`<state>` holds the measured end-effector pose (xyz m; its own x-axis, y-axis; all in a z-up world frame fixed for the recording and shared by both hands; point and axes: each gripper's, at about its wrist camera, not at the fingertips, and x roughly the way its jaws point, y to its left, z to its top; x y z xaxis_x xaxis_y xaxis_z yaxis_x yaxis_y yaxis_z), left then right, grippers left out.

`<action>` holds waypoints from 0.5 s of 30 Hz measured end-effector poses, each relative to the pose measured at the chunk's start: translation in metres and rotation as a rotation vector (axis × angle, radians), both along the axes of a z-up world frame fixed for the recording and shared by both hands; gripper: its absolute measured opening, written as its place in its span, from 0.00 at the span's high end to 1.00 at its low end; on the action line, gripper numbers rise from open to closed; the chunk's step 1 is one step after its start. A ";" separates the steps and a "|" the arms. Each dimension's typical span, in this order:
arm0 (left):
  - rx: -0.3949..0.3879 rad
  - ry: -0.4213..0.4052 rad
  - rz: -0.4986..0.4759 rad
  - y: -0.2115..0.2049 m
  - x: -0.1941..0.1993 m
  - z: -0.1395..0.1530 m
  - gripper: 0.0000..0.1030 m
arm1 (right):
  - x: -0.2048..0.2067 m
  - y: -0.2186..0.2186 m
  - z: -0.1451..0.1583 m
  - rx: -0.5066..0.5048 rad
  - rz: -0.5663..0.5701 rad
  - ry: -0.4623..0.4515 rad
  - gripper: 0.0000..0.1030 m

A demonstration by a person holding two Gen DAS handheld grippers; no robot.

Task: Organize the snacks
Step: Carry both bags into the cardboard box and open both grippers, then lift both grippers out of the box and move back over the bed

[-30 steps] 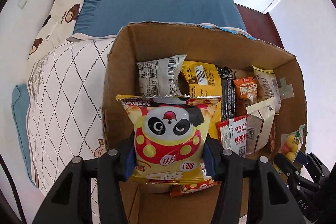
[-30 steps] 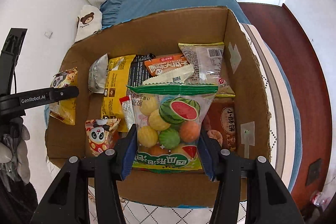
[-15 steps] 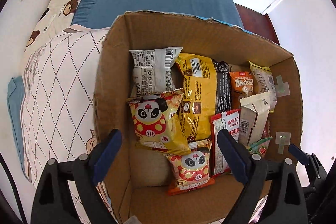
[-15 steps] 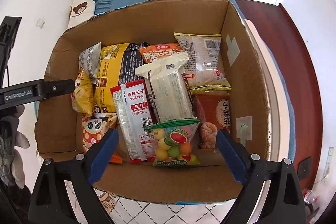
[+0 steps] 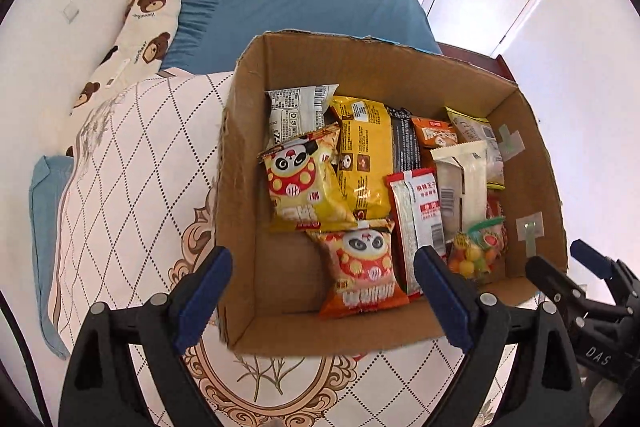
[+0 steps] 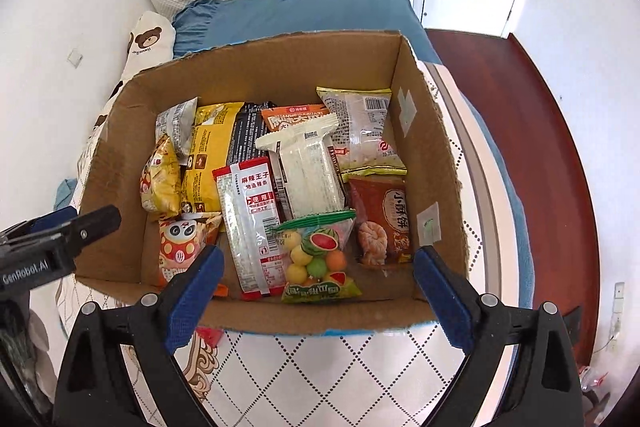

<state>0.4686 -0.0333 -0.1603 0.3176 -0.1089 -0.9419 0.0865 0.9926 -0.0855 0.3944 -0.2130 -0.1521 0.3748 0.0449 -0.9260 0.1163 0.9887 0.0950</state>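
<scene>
1. Snacks fill an open cardboard box (image 6: 424, 163) that sits on a white quilt with a diamond pattern (image 5: 132, 179), in the centre of both wrist views.
2. Left gripper (image 5: 324, 299), at the bottom of the left wrist view, has its blue-padded jaws wide apart and nothing between them; it hangs above the box's near left corner.
3. Right gripper (image 6: 318, 293), at the bottom of the right wrist view, also has its jaws wide apart and empty, above the box's near wall.
4. A yellow panda bag (image 5: 304, 187) lies in the left part of the box, leaning on a larger yellow packet (image 5: 364, 155).
5. An orange panda bag (image 5: 364, 267) lies just below it, near the front wall.
6. A fruit candy bag (image 6: 318, 259) with a green top and a watermelon picture lies at the front centre in the right wrist view, touching a red and white packet (image 6: 250, 223) on its left.
7. A white wrapped packet (image 6: 308, 167) rests behind the candy.
8. A brown bag (image 6: 384, 219) lies at the right.
9. A blue pillow (image 5: 288, 15) and a bear-print pillow (image 5: 140, 27) lie beyond the box, towards the upper left.
</scene>
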 end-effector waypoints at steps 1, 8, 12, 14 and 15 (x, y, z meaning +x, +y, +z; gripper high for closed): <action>-0.001 -0.018 0.001 0.001 -0.007 0.004 0.10 | -0.005 0.001 0.004 -0.011 0.003 -0.013 0.05; 0.010 -0.148 -0.017 -0.003 -0.054 0.037 0.10 | -0.046 0.008 0.039 -0.063 0.036 -0.114 0.05; 0.010 -0.205 -0.017 -0.004 -0.078 0.052 0.10 | -0.070 0.011 0.059 -0.074 0.044 -0.171 0.05; 0.016 -0.243 -0.015 -0.004 -0.091 0.060 0.10 | -0.081 0.011 0.068 -0.062 0.044 -0.191 0.05; 0.020 -0.270 -0.017 -0.004 -0.099 0.065 0.10 | -0.087 0.011 0.071 -0.057 0.043 -0.200 0.05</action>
<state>0.3699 -0.0374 -0.0949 0.5562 -0.0987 -0.8252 0.1199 0.9921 -0.0379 0.3077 -0.2024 -0.0809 0.5506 0.0147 -0.8346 0.0586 0.9967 0.0562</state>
